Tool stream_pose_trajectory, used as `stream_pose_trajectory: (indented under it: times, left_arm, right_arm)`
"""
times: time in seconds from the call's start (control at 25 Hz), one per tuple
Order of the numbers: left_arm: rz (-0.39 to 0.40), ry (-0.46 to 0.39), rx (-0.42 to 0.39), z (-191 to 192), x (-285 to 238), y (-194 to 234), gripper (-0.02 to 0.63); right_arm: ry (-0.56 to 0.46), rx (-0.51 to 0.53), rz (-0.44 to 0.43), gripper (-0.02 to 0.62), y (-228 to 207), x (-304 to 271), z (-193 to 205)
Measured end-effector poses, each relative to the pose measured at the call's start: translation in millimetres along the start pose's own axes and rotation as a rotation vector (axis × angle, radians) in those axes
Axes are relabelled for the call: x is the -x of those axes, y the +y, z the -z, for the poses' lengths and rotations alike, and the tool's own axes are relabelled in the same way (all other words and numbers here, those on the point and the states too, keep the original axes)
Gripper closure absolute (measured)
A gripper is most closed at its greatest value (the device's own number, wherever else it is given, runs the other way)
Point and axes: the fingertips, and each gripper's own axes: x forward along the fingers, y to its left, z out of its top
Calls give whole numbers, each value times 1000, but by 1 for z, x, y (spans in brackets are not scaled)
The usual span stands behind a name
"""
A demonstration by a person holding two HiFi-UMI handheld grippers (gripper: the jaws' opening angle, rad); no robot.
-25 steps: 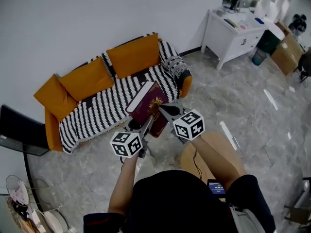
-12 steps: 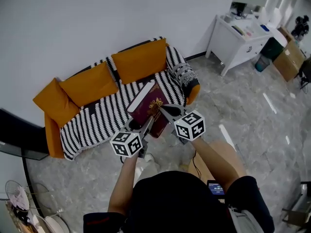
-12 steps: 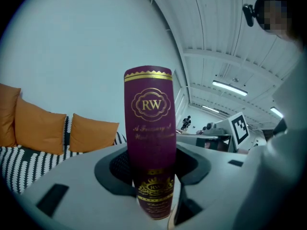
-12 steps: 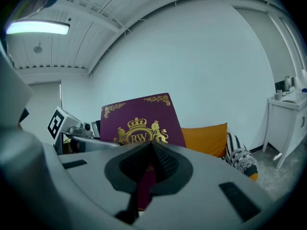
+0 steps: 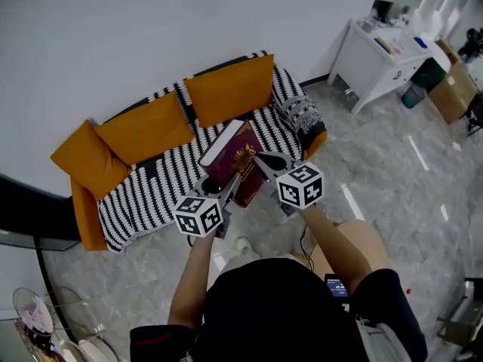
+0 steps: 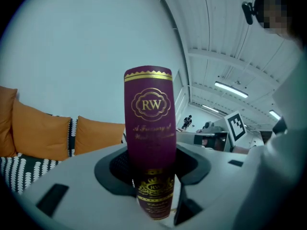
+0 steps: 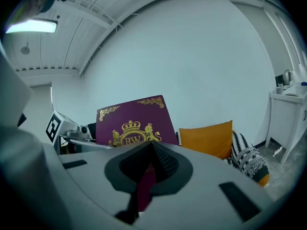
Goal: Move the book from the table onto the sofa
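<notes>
A thick maroon book (image 5: 235,163) with gold print is held in the air in front of the sofa (image 5: 162,178). The sofa is orange, with a black-and-white striped throw and orange cushions (image 5: 226,90). My left gripper (image 5: 226,189) is shut on the book's spine (image 6: 148,143), which stands upright between its jaws. My right gripper (image 5: 262,161) is shut on the lower edge of the book's front cover (image 7: 134,123). In the left gripper view the left gripper (image 6: 153,178) has cushions (image 6: 43,133) behind it. In the right gripper view the right gripper (image 7: 146,174) has a cushion (image 7: 206,138) behind it.
A white desk (image 5: 381,55) with small items stands at the back right. Beside it are a teal bin (image 5: 413,94) and a cardboard box (image 5: 453,89). A dark flat object (image 5: 30,219) lies left of the sofa. The floor is grey marble tile (image 5: 392,172).
The person has walked toward the sofa with the book held in both grippers. The sofa looks nearer, and the desk has slid toward the right edge. Both grips are unchanged.
</notes>
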Motion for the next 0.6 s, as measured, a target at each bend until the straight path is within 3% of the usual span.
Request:
stream_pose_trajectory:
  times: [0.28, 0.6]
  left_arm:
    - [21, 15, 36, -4, -3, 53, 390]
    - [27, 66, 84, 7, -26, 86, 390]
  right_arm:
    - [40, 0, 10, 578, 1, -53, 3]
    - [64, -25, 29, 578, -22, -83, 5]
